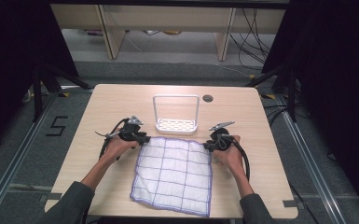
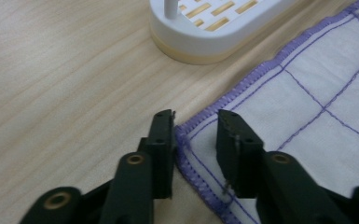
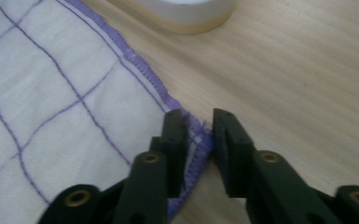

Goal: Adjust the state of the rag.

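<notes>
Pale wooden table on grey floor; both grippers' jaws apart astride cloth corners.

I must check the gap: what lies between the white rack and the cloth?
Bare wood of the table separates the rack from the cloth; the left gripper view shows it.

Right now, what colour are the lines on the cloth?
Purple grid lines and purple stitched edging on the white woven cloth, clearest in the left gripper view.

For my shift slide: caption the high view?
Both grippers, left and right, straddle the checked cloth's far corners before the white rack.
</notes>
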A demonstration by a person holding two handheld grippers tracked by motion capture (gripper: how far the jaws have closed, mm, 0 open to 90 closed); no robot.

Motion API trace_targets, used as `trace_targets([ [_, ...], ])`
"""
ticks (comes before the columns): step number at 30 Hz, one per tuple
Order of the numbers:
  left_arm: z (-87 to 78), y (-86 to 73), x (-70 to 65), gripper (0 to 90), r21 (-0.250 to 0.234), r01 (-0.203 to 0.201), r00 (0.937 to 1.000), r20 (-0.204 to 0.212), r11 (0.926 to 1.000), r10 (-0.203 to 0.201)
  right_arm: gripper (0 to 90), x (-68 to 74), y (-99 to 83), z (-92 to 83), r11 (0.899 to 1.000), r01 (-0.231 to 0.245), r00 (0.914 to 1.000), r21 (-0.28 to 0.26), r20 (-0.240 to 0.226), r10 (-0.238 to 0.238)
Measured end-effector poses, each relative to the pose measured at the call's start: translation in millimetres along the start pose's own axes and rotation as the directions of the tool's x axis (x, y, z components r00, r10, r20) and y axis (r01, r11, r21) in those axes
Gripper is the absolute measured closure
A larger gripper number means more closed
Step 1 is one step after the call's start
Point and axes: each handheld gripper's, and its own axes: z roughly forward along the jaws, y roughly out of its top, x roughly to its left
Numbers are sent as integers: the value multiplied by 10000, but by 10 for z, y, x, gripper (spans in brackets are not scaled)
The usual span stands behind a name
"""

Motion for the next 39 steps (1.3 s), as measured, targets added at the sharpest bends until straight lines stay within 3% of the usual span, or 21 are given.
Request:
trace_targets([
  [3, -2, -9, 0, 821, -94, 36, 10000, 62, 9999, -36, 863, -5, 0, -16, 9989, -393, 9989, 265, -255, 399],
  [4, -8, -11, 5, 842, -137, 21, 10000, 97, 9999, -20, 866, -41, -1, -1, 9998, 155, 9999, 104, -30, -155],
  [6, -27, -15, 3, 868, -266, 59, 10000, 23, 9996, -58, 870, -34, 4, -10, 9998, 180, 9998, -36, -16, -180],
  [8, -57, -14, 8, 873, -292, 46, 10000, 76, 9996, -44, 870, -39, 14, -33, 9997, 89, 9999, -244, -57, -91],
  [9, -87, -8, 16, 875, -324, 3, 10000, 86, 9995, 0, 870, -63, 30, -57, 9987, 389, 9992, -338, -14, -390],
  [11, -134, 3, 17, 878, -473, 60, 10000, 3, 9989, -60, 871, -54, 66, -109, 9985, 187, 9998, -510, -41, -189],
  [14, -220, 33, 18, 879, -733, 38, 10000, -3, 9973, -38, 872, -80, 123, -156, 9956, 596, 9982, -726, -1, -597],
  [18, -311, 66, 24, 880, -1055, -84, 9999, -125, 9944, 72, 873, -64, 211, -225, 9913, 763, 9971, -1069, 134, -753],
  [19, -327, 71, 27, 880, -1159, 12, 10000, -44, 9933, -17, 874, -61, 230, -260, 9930, 738, 9973, -925, 69, -735],
  [22, -404, 91, 44, 880, -1369, -47, 10000, -47, 9906, 41, 874, -38, 276, -321, 9897, 752, 9972, -1219, 91, -747],
  [23, -435, 102, 44, 880, -1474, -23, 10000, -71, 9891, 13, 875, -29, 297, -370, 9922, 714, 9974, -1023, 90, -709],
  [25, -483, 128, 53, 880, -1563, -86, 9999, -106, 9877, 70, 875, -16, 319, -384, 9855, 834, 9965, -1477, 215, -811],
  [26, -508, 142, 58, 880, -1695, -45, 10000, -44, 9855, 38, 875, -6, 341, -426, 9879, 745, 9972, -1359, 87, -740],
  [27, -524, 151, 57, 880, -1693, -52, 10000, -87, 9855, 38, 875, -12, 366, -466, 9874, 955, 9954, -1258, 155, -943],
  [29, -562, 169, 51, 881, -1720, -140, 9998, -137, 9850, 119, 875, 0, 384, -490, 9831, 977, 9952, -1545, 256, -949],
  [30, -579, 177, 43, 881, -1747, -178, 9998, -91, 9845, 165, 875, 9, 401, -531, 9857, 982, 9952, -1370, 116, -976],
  [32, -599, 188, 4, 882, -1978, -57, 10000, -80, 9802, 42, 875, 38, 411, -564, 9827, 995, 9950, -1563, 95, -992],
  [34, -624, 195, 0, 882, -1901, -206, 9998, -74, 9816, 195, 875, 48, 419, -590, 9820, 1135, 9935, -1510, 93, -1134],
  [35, -663, 205, -13, 882, -1948, -370, 9993, -77, 9802, 362, 875, 92, 425, -625, 9764, 1324, 9911, -1706, 86, -1329],
  [39, -739, 212, -52, 883, -2106, -529, 9985, 20, 9761, 545, 876, 147, 418, -727, 9754, 1361, 9906, -1734, 84, -1367],
])
